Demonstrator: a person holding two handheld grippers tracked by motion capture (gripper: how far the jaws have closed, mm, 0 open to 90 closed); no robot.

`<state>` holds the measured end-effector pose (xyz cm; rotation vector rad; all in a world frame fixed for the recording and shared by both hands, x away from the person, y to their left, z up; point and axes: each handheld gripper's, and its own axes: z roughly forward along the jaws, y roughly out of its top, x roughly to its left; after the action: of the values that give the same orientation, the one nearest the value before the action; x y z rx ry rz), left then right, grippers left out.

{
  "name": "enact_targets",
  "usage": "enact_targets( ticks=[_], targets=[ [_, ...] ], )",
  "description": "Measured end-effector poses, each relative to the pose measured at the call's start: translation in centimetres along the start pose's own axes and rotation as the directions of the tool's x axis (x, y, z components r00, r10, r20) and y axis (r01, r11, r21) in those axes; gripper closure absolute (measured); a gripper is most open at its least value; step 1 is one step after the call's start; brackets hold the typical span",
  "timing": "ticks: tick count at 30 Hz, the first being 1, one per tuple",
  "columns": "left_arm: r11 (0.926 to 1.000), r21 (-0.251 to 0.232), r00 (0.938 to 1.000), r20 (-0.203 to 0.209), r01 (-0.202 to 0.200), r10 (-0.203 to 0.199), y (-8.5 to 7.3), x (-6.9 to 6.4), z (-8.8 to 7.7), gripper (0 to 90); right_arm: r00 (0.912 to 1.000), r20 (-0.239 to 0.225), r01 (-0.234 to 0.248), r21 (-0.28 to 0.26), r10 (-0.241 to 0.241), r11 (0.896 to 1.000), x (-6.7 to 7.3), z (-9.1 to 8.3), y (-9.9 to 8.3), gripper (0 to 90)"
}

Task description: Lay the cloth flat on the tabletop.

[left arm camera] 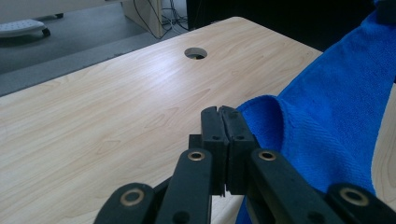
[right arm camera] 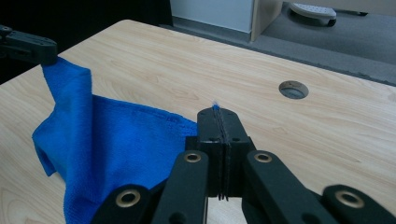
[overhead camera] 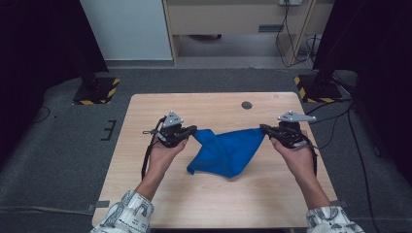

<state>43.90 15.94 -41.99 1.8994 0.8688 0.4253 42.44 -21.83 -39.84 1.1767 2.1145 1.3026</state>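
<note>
Room: we work at a pale wooden bench point(overhead camera: 145, 204) on grey carpet, with dark stands and yellow-black striped bases at the far corners and a desk frame beyond.
Bench surface: bare wood, apart from a round cable hole point(overhead camera: 247, 105) near the far edge.
Cloth: the blue cloth point(overhead camera: 226, 153) hangs between our two hands near the middle of the bench, its top edge stretched, its lower part sagging to the wood or close above it.
Left gripper point(overhead camera: 193, 130): fingers closed tight on one upper corner of the cloth; in the left gripper view the fabric point(left arm camera: 327, 121) runs off beside the shut pads.
Right gripper point(overhead camera: 263, 128): fingers pinched shut on the opposite corner; a tuft of blue point(right arm camera: 215, 106) pokes out at their tips in the right gripper view.
Progress: we judge that both corners are taken and the cloth is raised and spread; laying it flat or folding it is left.
Edges: the cloth sits well inside every bench edge.
Open room: we have bare wood ahead, behind and at both sides; the hole lies well apart from the cloth.
</note>
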Motion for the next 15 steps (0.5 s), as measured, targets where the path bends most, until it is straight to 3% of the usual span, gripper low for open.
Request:
enact_targets(
  ticks=[15],
  targets=[
    [1.0,-0.008,1.0,-0.009,-0.001,0.0,1.5,0.8,-0.1,88.8,0.9999,0.007,-0.008,-0.012,0.008,1.0,-0.6,0.5,1.3,89.5]
  ],
)
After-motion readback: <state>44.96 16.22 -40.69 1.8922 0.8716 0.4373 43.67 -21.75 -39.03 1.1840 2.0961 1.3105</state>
